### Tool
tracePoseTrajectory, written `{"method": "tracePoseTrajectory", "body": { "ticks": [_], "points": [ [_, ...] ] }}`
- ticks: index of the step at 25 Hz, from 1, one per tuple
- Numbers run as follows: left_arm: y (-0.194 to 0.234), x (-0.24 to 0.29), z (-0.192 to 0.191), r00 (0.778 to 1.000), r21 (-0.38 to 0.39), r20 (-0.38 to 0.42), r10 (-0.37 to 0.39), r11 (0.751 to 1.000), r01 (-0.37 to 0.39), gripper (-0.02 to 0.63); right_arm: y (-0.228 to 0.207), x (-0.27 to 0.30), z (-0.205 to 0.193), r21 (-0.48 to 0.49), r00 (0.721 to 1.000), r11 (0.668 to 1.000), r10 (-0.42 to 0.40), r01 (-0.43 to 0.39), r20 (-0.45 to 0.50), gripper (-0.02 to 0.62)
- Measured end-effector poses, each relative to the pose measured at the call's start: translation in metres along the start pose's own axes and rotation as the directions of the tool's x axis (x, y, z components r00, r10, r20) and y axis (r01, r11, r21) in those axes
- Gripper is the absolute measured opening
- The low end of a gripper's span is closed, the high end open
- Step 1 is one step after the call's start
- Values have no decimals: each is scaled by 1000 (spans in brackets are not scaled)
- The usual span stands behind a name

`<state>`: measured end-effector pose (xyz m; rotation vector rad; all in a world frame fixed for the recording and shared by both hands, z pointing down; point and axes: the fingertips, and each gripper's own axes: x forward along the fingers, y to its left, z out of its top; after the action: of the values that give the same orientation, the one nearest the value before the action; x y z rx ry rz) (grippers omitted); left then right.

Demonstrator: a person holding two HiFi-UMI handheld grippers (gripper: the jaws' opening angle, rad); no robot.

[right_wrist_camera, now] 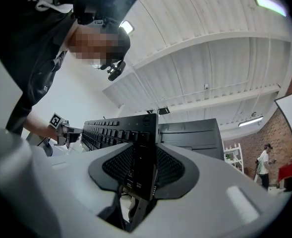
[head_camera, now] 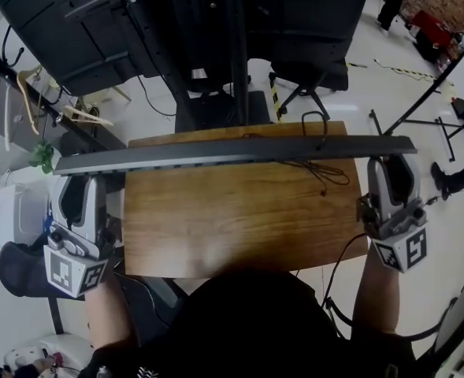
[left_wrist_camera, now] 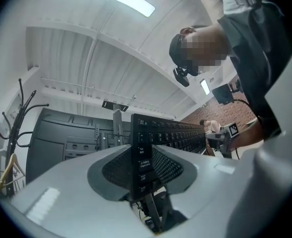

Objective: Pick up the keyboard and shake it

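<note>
Okay, long black plastic keyboard (head_camera: 232, 154) was off the desk, held in the air over the far part of the rectangular wood-grain tabletop (head_camera: 239, 227) and reaching past both of its side edges. Head view caught it edge-on: a thin, flat, dark strip, close to level.

At its left end the left gripper (head_camera: 78, 178), a smooth grey-white moulded shell, was clamped on the keyboard. At the other end the right gripper (head_camera: 393, 164), same build, was clamped on it too.

Each gripper view showed a keyboard end sandwiched between dark mesh-textured pads (left_wrist_camera: 111, 170), jaws part-way apart with the board filling the gap.

Rows of square low-profile keys with white legends ran away from each camera toward the opposite gripper.

Thin black cable (head_camera: 324, 178) showed just under the keyboard's right part, in loose loops against the wood.

Cube with black-and-white square markers (head_camera: 76, 274) sat at the rear of each gripper.
</note>
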<state>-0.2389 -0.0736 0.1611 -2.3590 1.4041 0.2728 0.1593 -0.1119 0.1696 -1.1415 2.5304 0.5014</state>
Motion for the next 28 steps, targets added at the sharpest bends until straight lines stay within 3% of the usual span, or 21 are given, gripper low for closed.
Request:
{"method": "tracePoseTrajectory", "body": {
  "ticks": [5,9,12,21,28],
  "points": [
    [4,3,-17,999,-46,-47,4,999,-6,117,-1,1,-11,1,1000,1000,12,-12,-27,138],
    [1,-2,-49,992,-93,-129,3,996,-15,117,-4,-8,-46,32,994,999,14,-11,-110,138],
    [-2,-8,-95,977,-150,-214,-8,988,-25,117,-4,-19,-89,65,981,998,17,-5,-195,138],
    [-22,-50,-215,895,-315,-441,-61,945,-90,117,16,-61,-207,251,902,966,53,62,-429,138],
    [-49,-82,-291,810,-403,-573,-124,903,-147,117,32,-104,-284,339,806,931,96,135,-584,138]
  ]
}}
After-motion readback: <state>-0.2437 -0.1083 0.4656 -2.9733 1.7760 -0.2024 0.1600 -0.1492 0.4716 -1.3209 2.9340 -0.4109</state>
